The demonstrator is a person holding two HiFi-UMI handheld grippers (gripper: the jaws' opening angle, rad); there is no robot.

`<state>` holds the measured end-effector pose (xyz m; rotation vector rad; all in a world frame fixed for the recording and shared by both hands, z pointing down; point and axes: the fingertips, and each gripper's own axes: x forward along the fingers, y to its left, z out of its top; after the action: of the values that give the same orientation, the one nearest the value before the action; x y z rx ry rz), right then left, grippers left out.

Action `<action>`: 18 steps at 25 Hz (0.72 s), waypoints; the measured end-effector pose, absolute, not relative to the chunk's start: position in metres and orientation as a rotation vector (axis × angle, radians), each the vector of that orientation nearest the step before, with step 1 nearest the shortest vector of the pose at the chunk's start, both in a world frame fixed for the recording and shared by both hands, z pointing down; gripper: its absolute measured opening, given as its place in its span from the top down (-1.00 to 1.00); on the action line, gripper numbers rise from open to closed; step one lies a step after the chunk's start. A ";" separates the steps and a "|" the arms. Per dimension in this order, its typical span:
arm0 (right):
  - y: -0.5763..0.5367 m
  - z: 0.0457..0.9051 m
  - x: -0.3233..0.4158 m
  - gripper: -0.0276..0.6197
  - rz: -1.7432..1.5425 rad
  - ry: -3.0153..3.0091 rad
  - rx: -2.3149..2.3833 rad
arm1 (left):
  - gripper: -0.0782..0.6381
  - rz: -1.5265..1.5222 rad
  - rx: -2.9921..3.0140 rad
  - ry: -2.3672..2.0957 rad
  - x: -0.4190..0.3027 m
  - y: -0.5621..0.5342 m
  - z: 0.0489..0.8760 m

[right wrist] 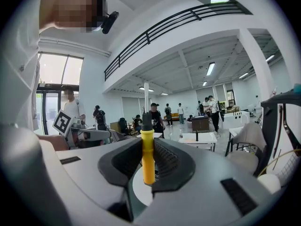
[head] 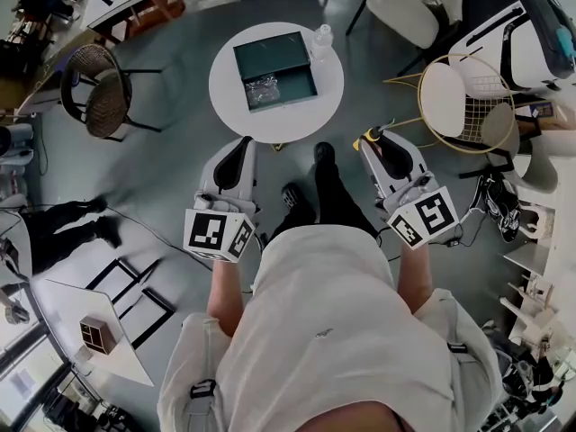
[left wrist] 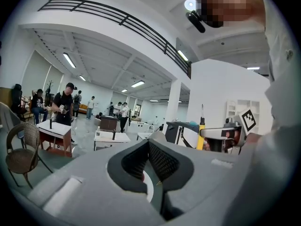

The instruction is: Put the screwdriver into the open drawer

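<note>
The open drawer (head: 274,68), a dark green tray, lies on a round white table (head: 232,97) ahead of me, and a clear bag (head: 262,90) rests in its near left part. My right gripper (head: 375,139) hovers over the floor short of the table's right side, shut on the screwdriver (head: 370,137). In the right gripper view the yellow handle (right wrist: 148,157) stands upright between the jaws of that gripper (right wrist: 148,147), with the black shaft pointing up. My left gripper (head: 241,145) is level with it, shut and empty (left wrist: 149,146). From the left gripper view the screwdriver (left wrist: 201,132) is seen at the right.
A small clear bottle (head: 322,36) stands at the table's far right edge. A wicker chair (head: 97,93) is to the left, a wire chair with white cushions (head: 463,97) to the right. My own shoes (head: 306,192) are between the grippers. Several people stand far off in the hall.
</note>
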<state>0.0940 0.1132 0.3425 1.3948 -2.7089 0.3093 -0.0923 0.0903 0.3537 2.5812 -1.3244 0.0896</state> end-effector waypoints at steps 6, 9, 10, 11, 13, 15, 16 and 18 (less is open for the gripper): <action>0.088 0.341 0.100 0.67 0.284 -2.740 1.365 | 0.75 0.086 2.570 -1.373 -0.087 0.072 0.351; 0.068 0.337 0.105 0.67 0.267 -2.761 1.343 | 0.75 0.090 2.564 -1.401 -0.083 0.058 0.347; 0.060 0.335 0.107 0.67 0.262 -2.768 1.333 | 0.75 0.092 2.563 -1.410 -0.081 0.052 0.346; 0.053 0.334 0.109 0.67 0.259 -2.775 1.322 | 0.75 0.094 2.561 -1.419 -0.079 0.046 0.344; 0.037 0.332 0.112 0.67 0.253 -2.785 1.301 | 0.75 0.094 2.555 -1.438 -0.076 0.033 0.341; 0.021 0.332 0.115 0.67 0.248 -2.794 1.279 | 0.75 0.092 2.544 -1.458 -0.073 0.019 0.340; 0.014 0.331 0.116 0.67 0.246 -2.800 1.265 | 0.75 0.093 2.540 -1.467 -0.071 0.013 0.340; -0.002 0.331 0.119 0.67 0.236 -2.812 1.230 | 0.75 0.095 2.532 -1.487 -0.066 0.000 0.338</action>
<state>0.1186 -0.0022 0.3308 1.2297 -2.8117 0.2358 -0.0658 0.0001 0.3383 2.5316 -1.4872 0.0947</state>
